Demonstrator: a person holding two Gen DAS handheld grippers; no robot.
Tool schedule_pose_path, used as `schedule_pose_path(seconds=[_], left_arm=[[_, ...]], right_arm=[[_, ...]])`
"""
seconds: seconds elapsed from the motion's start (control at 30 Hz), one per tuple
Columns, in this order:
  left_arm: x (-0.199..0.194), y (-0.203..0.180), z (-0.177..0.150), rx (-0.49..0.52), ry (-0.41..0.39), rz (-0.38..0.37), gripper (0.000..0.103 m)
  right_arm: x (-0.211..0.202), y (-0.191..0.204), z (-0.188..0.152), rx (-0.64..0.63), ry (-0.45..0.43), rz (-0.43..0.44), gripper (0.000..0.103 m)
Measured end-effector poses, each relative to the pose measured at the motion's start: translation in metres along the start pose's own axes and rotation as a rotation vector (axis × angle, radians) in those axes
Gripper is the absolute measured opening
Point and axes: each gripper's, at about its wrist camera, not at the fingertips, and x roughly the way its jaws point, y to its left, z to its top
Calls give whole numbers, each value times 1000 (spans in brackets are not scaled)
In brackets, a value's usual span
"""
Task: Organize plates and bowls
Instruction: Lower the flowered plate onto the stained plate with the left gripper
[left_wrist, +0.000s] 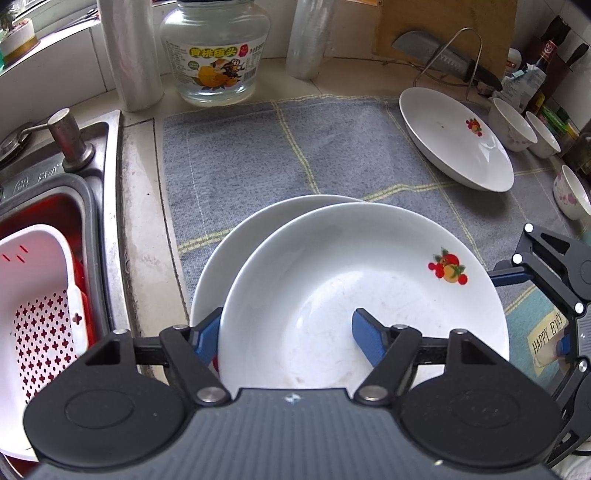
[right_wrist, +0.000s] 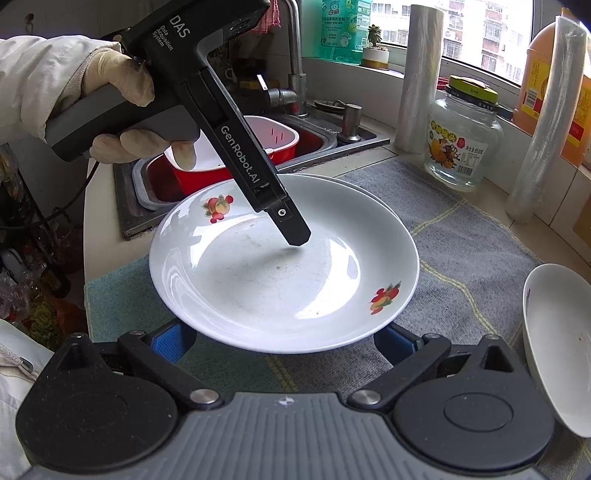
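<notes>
Crowding the stacked plates (left_wrist: 364, 280): sink (left_wrist: 107, 192) (left), glass jar (left_wrist: 215, 51) behind.

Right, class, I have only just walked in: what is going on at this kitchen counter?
A person in pale gloves is stacking dishes with two handheld grippers. The left gripper straddles the rim of the top plate, which sits on a second plate on the grey cloth; its pads look loose. The right gripper waits open at that plate's near edge. Another plate and three small bowls are not yet stacked.
</notes>
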Motion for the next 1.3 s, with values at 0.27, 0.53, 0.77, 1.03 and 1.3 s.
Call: schedule_pose_path(seconds=[0.27, 0.53, 0.77, 1.03, 1.3], left_arm=[[5, -1, 4, 7, 9, -6, 75], [8, -2, 7, 10, 16, -12, 76], [9, -3, 7, 10, 21, -7, 76], [4, -6, 13, 15, 13, 34, 77], [-5, -7, 13, 17, -10, 85, 78]], right_arm=[[-3, -1, -1, 23, -5, 9, 103], [-6, 0, 0, 20, 1, 3, 103], [-12, 0, -1, 18, -5, 6, 103], [-7, 6, -3, 0, 6, 17, 103], [-8, 4, -3, -1, -13, 14, 103]])
